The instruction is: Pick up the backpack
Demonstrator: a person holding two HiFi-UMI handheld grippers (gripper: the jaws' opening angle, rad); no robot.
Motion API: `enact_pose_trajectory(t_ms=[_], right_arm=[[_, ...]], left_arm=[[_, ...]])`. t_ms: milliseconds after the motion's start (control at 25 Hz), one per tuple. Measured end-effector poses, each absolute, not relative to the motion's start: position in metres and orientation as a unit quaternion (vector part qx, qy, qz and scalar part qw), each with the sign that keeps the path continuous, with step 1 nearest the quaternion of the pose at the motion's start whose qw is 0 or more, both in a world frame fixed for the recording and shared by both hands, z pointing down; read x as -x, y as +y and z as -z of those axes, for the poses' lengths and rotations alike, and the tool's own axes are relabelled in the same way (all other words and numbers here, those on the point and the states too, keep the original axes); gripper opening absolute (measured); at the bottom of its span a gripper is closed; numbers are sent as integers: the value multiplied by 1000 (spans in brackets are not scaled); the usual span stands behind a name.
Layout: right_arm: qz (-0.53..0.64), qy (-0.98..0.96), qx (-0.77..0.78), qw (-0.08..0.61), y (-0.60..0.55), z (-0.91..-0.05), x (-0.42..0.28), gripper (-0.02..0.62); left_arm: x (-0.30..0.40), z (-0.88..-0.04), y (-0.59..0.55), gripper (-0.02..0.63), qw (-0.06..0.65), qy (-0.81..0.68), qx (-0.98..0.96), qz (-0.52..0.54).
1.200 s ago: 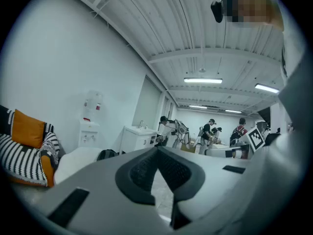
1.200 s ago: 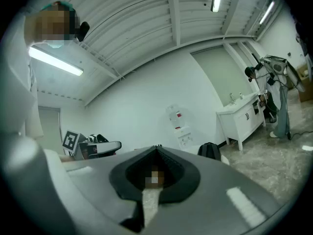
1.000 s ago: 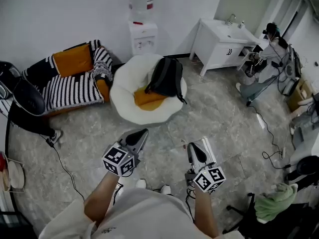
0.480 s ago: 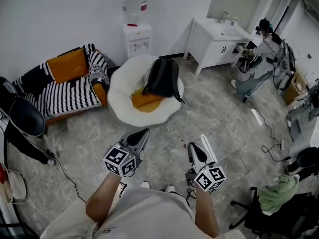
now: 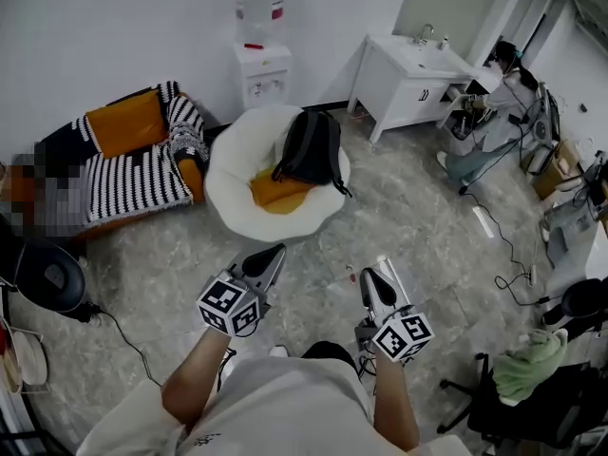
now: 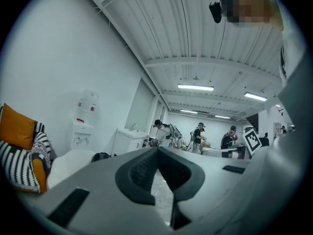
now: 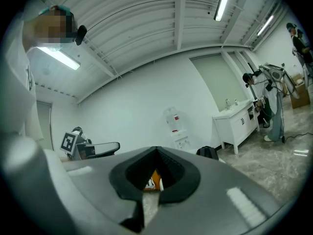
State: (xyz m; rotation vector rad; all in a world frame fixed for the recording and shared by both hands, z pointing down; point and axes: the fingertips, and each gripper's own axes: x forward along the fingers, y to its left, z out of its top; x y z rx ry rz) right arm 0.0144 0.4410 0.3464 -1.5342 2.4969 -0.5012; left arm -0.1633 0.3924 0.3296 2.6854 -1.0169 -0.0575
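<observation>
white beanbag under black backpack

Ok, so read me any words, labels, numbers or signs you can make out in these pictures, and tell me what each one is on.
No text here can be read.
Red label on the water bottle: too small to read.
Square black-and-white patterns on the left gripper and the right gripper: coded markers, with no letters or numbers.
</observation>
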Motion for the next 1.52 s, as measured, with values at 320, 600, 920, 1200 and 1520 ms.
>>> enact_pose_trajectory(t_ms=[320, 600, 920, 1200, 1520], right_arm=[[164, 844, 506, 74, 436, -340, 0, 3], [166, 850, 494, 76, 425, -342, 5, 3], [166, 857, 481, 83, 402, -350, 1, 3], [172, 856, 479, 91, 347, -354, -26, 3], [193, 861, 464, 79, 276, -364, -57, 3]], left_arm=[[188, -325, 390, -2, 134, -365, -921, 28], [194, -331, 390, -2, 138, -376, -916, 29], [187, -334, 374, -2, 133, -386, -913, 24], [164, -338, 327, -2, 132, -393, -910, 11], [126, -340, 261, -2, 143, -402, -904, 0]])
